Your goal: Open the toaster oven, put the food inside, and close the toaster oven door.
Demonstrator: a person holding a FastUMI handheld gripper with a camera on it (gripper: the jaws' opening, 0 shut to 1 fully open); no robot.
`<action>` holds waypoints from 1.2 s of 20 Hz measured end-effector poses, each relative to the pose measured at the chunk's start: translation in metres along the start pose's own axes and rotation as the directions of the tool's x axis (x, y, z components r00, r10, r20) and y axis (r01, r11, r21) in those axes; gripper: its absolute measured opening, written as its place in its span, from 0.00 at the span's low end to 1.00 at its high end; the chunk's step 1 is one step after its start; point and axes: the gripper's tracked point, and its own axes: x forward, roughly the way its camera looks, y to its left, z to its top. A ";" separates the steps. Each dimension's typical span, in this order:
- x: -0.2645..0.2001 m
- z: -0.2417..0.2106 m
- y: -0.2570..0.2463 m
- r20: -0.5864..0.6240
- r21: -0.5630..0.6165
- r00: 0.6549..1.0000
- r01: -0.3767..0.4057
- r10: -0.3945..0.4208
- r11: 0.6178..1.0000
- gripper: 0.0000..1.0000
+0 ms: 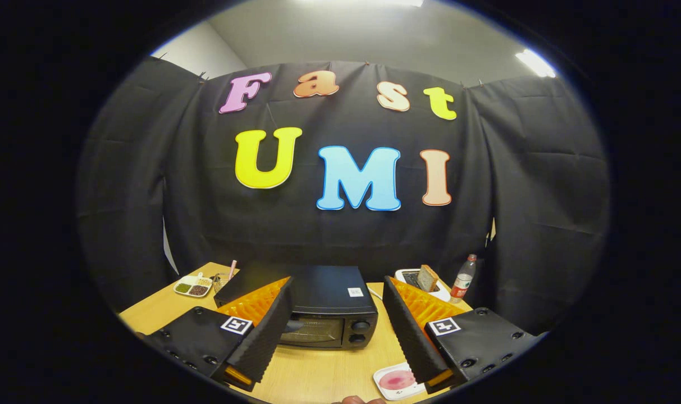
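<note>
On the counter (318, 376) the toaster oven (323, 308), door closed, sits ahead between the wide-apart jaws of the gripper (340, 336), with a divided dish (193, 286) behind to its left, a toaster (424, 283) holding bread and a bottle (462, 279) behind to its right, and a small plate (395, 380) nearest, by the right jaw.

This is a staged recording booth inside a plain room, not a home kitchen: black cloth (340, 235) hangs as a backdrop under a white ceiling with strip lights (534, 63), and a wooden tabletop (323, 370) carries kitchen props, toaster oven (329, 308) included.
</note>
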 end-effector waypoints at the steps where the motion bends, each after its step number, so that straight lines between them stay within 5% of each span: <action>1: 0.007 -0.002 0.008 -0.009 0.003 1.000 -0.013 0.013 1.000 0.98; 8: 0.053 -0.031 0.059 -0.075 0.000 0.994 -0.085 0.085 0.996 0.98; 24: 0.110 -0.129 0.091 -0.300 0.024 0.952 -0.059 0.063 0.998 0.98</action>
